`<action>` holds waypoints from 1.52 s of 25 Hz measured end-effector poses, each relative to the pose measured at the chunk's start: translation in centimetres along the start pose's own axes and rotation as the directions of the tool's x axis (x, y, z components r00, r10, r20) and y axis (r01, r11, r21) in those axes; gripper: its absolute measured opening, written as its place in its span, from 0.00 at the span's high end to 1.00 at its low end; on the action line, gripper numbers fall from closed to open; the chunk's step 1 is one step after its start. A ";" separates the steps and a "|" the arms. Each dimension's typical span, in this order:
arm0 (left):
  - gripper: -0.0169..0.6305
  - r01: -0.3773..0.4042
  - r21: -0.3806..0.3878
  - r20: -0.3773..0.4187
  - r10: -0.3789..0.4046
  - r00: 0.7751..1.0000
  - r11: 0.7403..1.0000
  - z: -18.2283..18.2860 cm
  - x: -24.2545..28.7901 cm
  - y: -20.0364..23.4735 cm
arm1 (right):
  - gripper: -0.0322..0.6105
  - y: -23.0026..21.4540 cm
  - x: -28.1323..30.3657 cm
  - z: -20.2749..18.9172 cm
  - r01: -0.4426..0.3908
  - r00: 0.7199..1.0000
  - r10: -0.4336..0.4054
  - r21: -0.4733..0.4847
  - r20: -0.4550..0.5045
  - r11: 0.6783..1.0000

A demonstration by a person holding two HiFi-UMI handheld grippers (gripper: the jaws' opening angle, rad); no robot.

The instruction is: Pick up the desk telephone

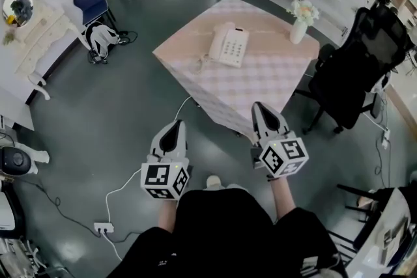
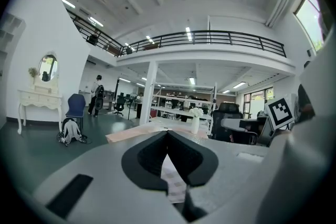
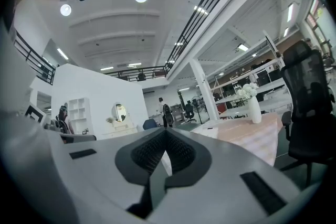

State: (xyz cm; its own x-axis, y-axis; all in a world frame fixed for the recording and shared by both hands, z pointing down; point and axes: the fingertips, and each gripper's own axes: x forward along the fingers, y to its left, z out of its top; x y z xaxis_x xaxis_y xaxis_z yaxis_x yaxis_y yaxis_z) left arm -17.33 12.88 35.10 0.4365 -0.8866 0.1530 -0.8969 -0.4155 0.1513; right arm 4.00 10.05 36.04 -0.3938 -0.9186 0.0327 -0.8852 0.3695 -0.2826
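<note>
Grey polished floor (image 1: 130,94) spreads under you, and on it stands the bench (image 1: 280,84), draped in a pink checked cloth, with one corner pointing toward you. A black office chair (image 1: 365,62) sits just beside the bench's right edge. Your left gripper (image 1: 176,127) hangs over the floor short of the bench. Your right gripper (image 1: 262,111) shows against the cloth's near edge. Both have their jaws pressed together with nothing between them. The white desk telephone (image 1: 229,45) lies near the middle of the bench, handset along its left side, well apart from both grippers. A white vase (image 1: 298,30) of pale flowers stands near the far right corner.
</note>
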 end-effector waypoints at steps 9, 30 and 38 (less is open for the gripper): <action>0.98 0.013 -0.014 -0.026 -0.014 1.000 1.000 -0.3 3.7 3.0 | 0.96 -1.3 4.0 -0.8 0.040 0.999 -0.040 0.003 -0.023 0.999; 0.98 0.077 -0.052 -0.086 -0.082 0.993 0.996 -0.1 20.5 9.8 | 0.96 -9.8 18.3 -1.4 0.140 0.988 -0.135 0.071 -0.073 0.988; 0.98 0.128 -0.047 -0.118 -0.132 0.984 0.991 0.7 27.8 10.8 | 0.96 -14.2 23.8 -0.7 0.177 0.982 -0.169 0.095 -0.086 0.980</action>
State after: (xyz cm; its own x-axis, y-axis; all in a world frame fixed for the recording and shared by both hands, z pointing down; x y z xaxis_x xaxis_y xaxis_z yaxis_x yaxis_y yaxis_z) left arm -14.91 -16.35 40.30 0.5567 -0.7935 0.2458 -0.8295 -0.5153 0.2152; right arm 7.04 -16.94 41.48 -0.2581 -0.9524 0.1626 -0.9135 0.1857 -0.3621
